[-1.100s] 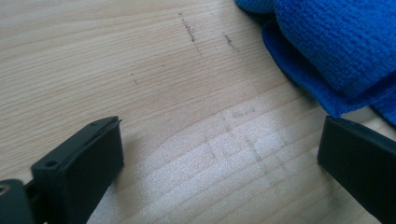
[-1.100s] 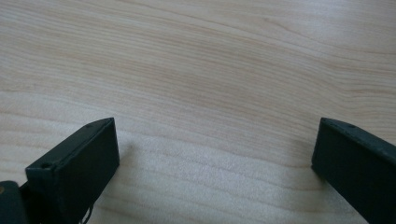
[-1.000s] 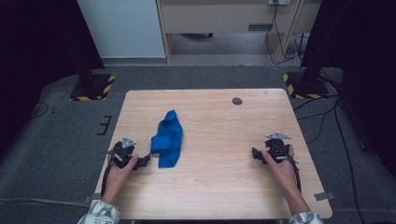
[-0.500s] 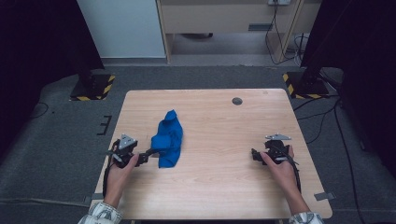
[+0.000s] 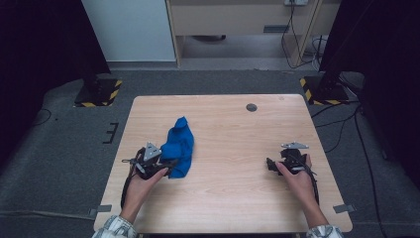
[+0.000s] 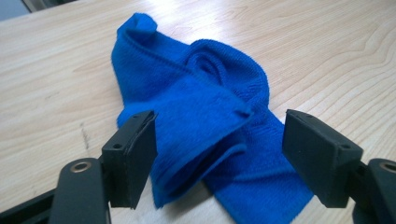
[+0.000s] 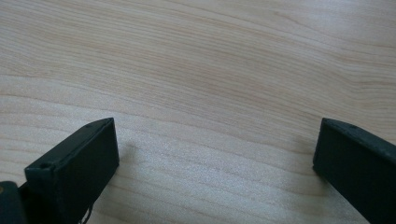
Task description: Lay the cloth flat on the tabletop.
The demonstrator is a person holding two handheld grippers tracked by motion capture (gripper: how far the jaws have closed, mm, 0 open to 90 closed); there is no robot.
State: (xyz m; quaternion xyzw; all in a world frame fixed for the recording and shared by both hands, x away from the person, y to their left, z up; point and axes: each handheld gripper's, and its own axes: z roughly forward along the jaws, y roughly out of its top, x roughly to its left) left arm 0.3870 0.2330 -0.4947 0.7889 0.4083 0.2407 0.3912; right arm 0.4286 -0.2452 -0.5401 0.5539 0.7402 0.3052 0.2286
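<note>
My left tool (image 6: 217,154) has its jaws apart and they've just been closing in, with a raised fold of the blue cloth (image 6: 205,116) between them. The left-hand pad in the left gripper view sits right at the fold's edge; I can't tell if it touches. The other pad stands off the fold, with a gap. No squeeze on the fabric that I can see.

From the high view my left tool (image 5: 166,163) is at the cloth's (image 5: 179,144) near end, low on the left side of the bench (image 5: 233,129). The cloth is crumpled lengthwise: one end points away from me toward the far edge, the other end is at the tool. It's a terry-type microfibre cloth, bunched and folded over itself in the middle, flat on the wood at its near corner.

My right tool (image 7: 215,158) is open wide, nothing between the jaws, just bare wood grain under it. In the high view the right tool (image 5: 270,163) is on the right side of the bench, well apart from the cloth, pointing toward the left.

Farther out there is a small dark round disc (image 5: 251,107) near the far edge of the bench, well apart from both tools and the cloth.
</note>
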